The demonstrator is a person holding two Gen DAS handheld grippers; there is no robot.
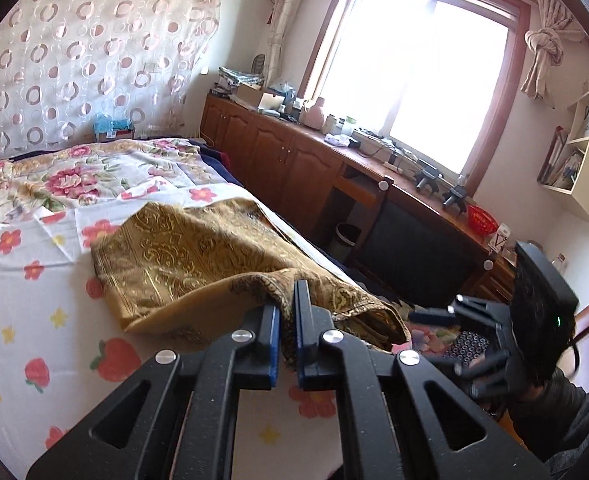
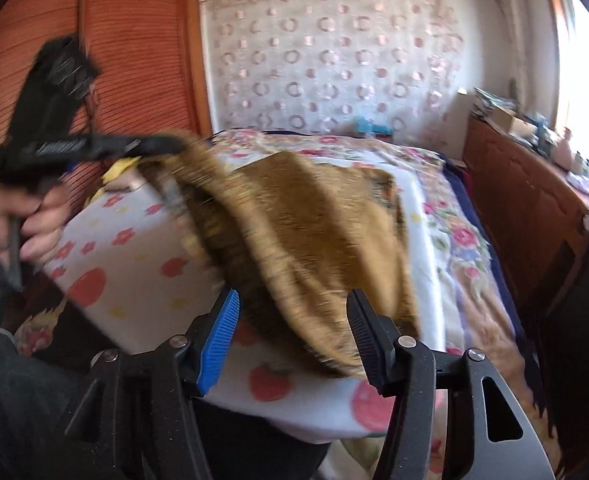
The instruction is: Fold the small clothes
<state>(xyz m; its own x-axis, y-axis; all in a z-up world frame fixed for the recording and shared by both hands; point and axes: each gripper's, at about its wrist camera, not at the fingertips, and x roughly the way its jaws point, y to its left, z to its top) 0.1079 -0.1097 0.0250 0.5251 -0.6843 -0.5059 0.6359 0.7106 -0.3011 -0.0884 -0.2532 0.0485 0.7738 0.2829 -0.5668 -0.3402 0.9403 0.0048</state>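
Folding is judged barely begun: gold patterned cloth (image 1: pixel 182 256) (still rumpled) is spread on the flowered bed (image 1: pixel 22 320), its near edge pinched and raised by the left gripper (image 1: pixel 288 320). The right gripper (image 2: pixel 292 340) is spread, the cloth's near corner lying between its jaws.

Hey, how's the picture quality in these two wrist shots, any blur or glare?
Left wrist view: mostly sharp, but the window is blown out white, and the right gripper at the edge is smeared. Right wrist view: heavy motion blur streaks the gold cloth and the left gripper; glare washes the right edge. Both views bend straight lines, fisheye style.
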